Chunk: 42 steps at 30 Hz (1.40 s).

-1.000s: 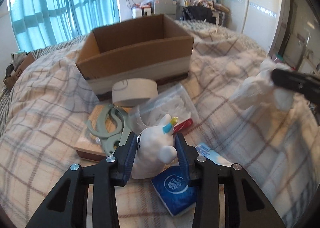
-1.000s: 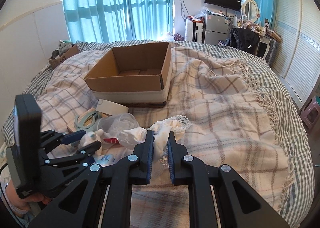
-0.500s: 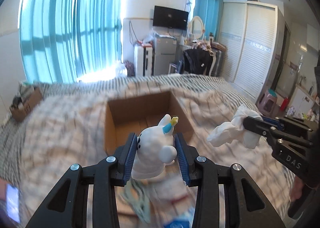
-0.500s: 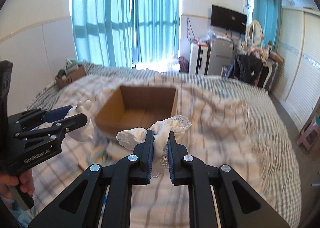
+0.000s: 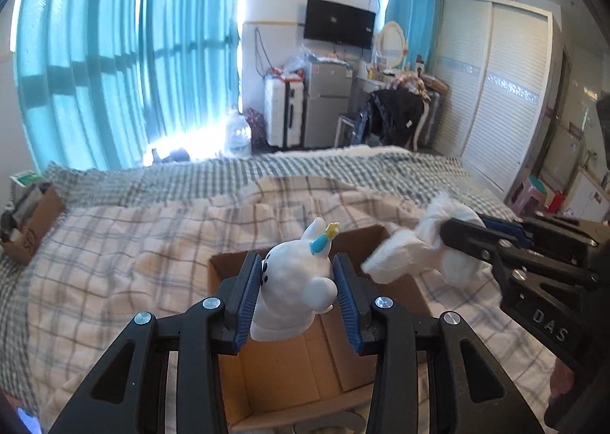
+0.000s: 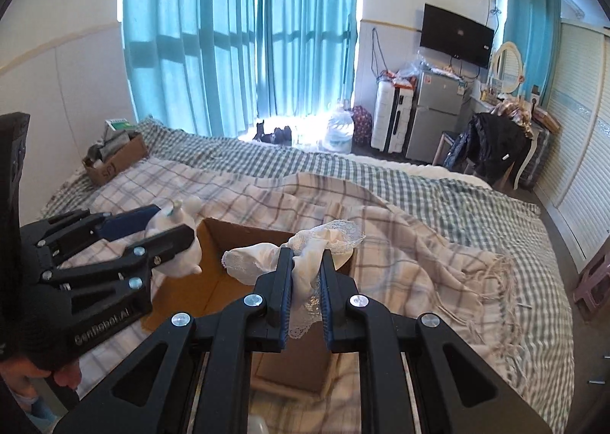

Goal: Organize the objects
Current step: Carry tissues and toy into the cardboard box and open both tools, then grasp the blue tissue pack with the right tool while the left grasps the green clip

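Home bedroom: bed (image 6: 438, 213), wardrobe (image 5: 495, 91), TV (image 6: 455, 36), curtains (image 6: 236, 34).

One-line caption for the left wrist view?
Left gripper holds a white unicorn figurine above an open cardboard box; right gripper carries white lace cloth alongside.

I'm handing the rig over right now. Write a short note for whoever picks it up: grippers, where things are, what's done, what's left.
Left gripper: shut on the white unicorn toy, held over the open cardboard box on the bed.
Right gripper: shut on the white lace cloth, also held above the box, beside the toy.
Done: both items picked up and carried to the box.
Left: lower and release each one inside; the box floor that shows looks bare. Anything waiting elsewhere on the bed is out of view, so check before the next pick.
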Each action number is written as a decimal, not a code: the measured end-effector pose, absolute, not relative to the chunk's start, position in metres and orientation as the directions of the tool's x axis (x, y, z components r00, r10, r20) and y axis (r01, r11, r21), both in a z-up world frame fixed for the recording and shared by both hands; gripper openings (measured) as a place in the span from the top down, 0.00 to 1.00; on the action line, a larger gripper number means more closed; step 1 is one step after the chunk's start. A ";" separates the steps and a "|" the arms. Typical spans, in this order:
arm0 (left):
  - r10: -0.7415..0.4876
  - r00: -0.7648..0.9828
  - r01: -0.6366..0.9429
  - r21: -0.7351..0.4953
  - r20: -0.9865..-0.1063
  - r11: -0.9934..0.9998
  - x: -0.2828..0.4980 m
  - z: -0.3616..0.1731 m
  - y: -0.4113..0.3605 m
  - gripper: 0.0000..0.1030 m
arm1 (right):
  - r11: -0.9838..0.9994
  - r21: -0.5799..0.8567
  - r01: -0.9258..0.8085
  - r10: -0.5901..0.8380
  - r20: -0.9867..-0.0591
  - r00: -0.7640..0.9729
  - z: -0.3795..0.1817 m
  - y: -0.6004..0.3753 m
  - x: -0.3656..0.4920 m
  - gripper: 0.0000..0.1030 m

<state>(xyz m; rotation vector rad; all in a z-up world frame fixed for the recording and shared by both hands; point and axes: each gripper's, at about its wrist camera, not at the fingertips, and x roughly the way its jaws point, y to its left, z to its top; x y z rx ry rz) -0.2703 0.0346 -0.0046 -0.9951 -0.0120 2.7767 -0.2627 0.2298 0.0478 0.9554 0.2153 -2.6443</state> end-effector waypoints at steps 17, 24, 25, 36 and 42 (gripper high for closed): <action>0.206 -0.669 -0.162 -0.131 -0.714 -0.978 -0.303 -0.067 0.019 0.32 | -0.928 0.094 0.361 -0.330 -0.658 -0.677 -0.004 0.228 -0.300 0.49; 0.139 -0.719 -0.125 -0.070 -0.681 -0.990 -0.250 -0.020 0.000 0.11 | -0.949 0.003 0.317 -0.255 -0.600 -0.758 0.058 0.249 -0.249 0.42; 0.133 -0.728 -0.121 -0.065 -0.672 -0.991 -0.238 -0.013 -0.003 0.09 | -0.952 -0.009 0.307 -0.242 -0.595 -0.766 0.065 0.252 -0.240 0.39; 0.097 -0.782 -0.114 -0.012 -0.616 -0.993 -0.116 0.033 -0.018 0.00 | -0.964 -0.110 0.244 -0.150 -0.532 -0.833 0.123 0.263 -0.108 0.15; 0.096 -0.782 -0.088 -0.044 -0.616 -0.995 -0.059 0.006 -0.024 0.00 | -0.960 -0.144 0.240 -0.129 -0.534 -0.836 0.104 0.247 -0.051 0.11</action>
